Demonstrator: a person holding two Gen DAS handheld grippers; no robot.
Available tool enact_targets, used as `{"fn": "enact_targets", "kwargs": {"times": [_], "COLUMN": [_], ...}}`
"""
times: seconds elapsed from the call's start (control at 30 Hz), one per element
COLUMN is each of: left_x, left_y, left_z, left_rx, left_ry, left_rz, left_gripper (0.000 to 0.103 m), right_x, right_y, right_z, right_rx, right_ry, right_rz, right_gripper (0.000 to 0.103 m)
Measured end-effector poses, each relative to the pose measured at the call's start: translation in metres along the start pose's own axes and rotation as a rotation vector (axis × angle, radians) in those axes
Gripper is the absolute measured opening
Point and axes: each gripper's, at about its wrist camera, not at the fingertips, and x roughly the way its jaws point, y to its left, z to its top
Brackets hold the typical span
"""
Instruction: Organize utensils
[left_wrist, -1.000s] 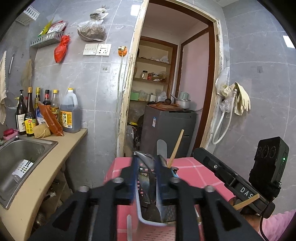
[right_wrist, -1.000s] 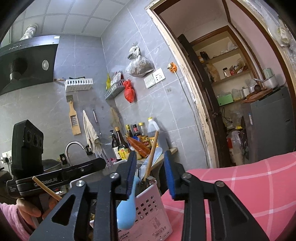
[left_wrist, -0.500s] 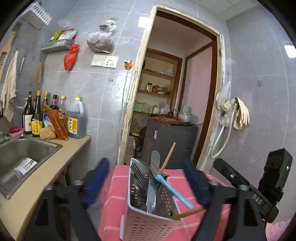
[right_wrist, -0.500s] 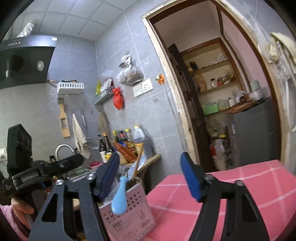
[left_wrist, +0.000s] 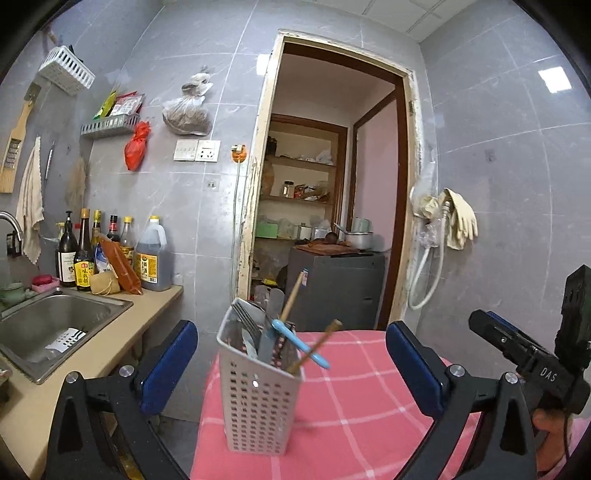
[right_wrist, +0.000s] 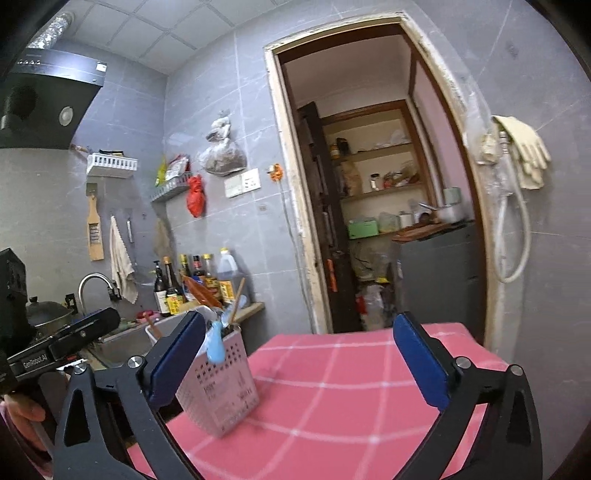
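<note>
A grey perforated utensil holder (left_wrist: 258, 391) stands on the pink checked tablecloth (left_wrist: 351, 406). It holds metal forks (left_wrist: 245, 319), a blue spoon (left_wrist: 301, 343) and wooden chopsticks (left_wrist: 314, 347). My left gripper (left_wrist: 291, 365) is open and empty, its pads either side of the holder and pulled back from it. In the right wrist view the holder (right_wrist: 221, 391) sits low left, by the left pad. My right gripper (right_wrist: 299, 365) is open and empty above the cloth (right_wrist: 332, 387).
A counter with a steel sink (left_wrist: 44, 328) and sauce bottles (left_wrist: 110, 258) lies left of the table. A doorway (left_wrist: 332, 221) with a grey cabinet (left_wrist: 336, 284) is behind. The other hand-held gripper (left_wrist: 535, 365) shows at right.
Both grippers have opened wide and pulled back from the holder. The blue spoon and a chopstick now rest in the holder, no longer held.
</note>
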Motion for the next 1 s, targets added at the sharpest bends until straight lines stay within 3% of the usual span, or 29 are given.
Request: {"fn": "enact_targets", "kwargs": {"times": [0.53,1.0], "left_x": [-0.073,-0.109], "left_y": [-0.023,-0.029], "left_z": [-0.028,-0.054], "left_rx": [-0.037,-0.047], "left_ry": [0.059,0.14], "left_rz": [-0.012,0.077], "left_gripper": [0.103,0.103], "right_x": [-0.104,-0.161], "right_y": [-0.014,-0.001], "right_z": [-0.008,-0.032], "right_rx": [0.024,0.004], "right_ry": [0.047,0.084], "right_rz": [-0.14,-0.183], "right_gripper": [0.101,0.101]}}
